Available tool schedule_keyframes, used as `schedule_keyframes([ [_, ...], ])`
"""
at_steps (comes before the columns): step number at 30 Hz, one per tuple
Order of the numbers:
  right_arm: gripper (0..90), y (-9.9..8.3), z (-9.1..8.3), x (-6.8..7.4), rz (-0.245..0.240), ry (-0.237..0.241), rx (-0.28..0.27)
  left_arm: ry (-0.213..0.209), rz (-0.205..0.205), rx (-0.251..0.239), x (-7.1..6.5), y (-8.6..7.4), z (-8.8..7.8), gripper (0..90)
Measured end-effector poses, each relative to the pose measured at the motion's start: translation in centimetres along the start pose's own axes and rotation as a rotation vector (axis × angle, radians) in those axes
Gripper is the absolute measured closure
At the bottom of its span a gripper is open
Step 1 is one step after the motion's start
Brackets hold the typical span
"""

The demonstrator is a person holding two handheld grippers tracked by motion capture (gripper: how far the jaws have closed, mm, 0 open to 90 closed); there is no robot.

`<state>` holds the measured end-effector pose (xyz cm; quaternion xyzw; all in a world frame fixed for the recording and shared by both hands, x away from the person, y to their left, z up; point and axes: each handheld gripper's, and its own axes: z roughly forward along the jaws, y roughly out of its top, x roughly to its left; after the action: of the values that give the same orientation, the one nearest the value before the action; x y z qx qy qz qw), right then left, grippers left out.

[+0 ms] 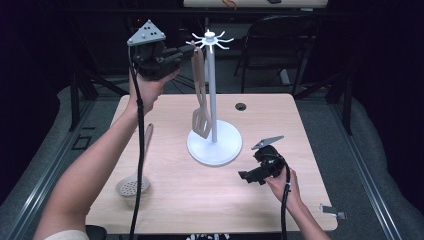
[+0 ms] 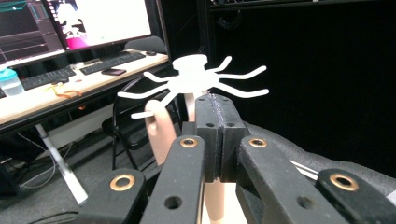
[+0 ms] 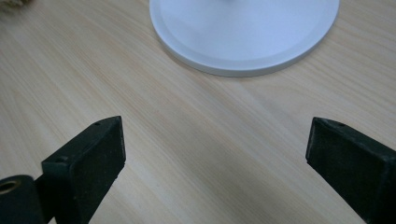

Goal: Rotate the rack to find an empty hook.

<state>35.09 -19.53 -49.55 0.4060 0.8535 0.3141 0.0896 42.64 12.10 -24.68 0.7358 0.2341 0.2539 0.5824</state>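
Observation:
A white hook stand [image 1: 214, 100] rises from a round base [image 1: 215, 147] in the middle of the wooden table [image 1: 280, 125]. A beige slotted spatula [image 1: 201, 120] hangs from one of its top hooks [image 2: 196, 79]. My left gripper [image 1: 189, 50] is held high, its tips right beside the spatula's handle end [image 2: 161, 126]. Its jaws are shut, the pads [image 2: 215, 121] meeting with nothing visible between them. My right gripper [image 1: 245, 176] is low over the table, right of the base [image 3: 245, 32], open with bare wood between its jaws. A round skimmer [image 1: 132, 186] lies at the table's left.
A black folding chair [image 1: 280, 35] stands behind the table. A cable hole [image 1: 241, 106] sits near the far edge. A small metal piece [image 1: 334, 210] lies at the near right corner. A desk with monitors and a keyboard [image 2: 93, 65] is beyond the stand.

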Motion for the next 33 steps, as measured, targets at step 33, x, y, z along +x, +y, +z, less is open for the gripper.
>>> schedule_keyframes([
  [33,4.4,0.0,0.0,-0.1,0.0,0.004,0.005,0.05,-0.019,0.03,1.5,-0.2,0.8,90.0],
])
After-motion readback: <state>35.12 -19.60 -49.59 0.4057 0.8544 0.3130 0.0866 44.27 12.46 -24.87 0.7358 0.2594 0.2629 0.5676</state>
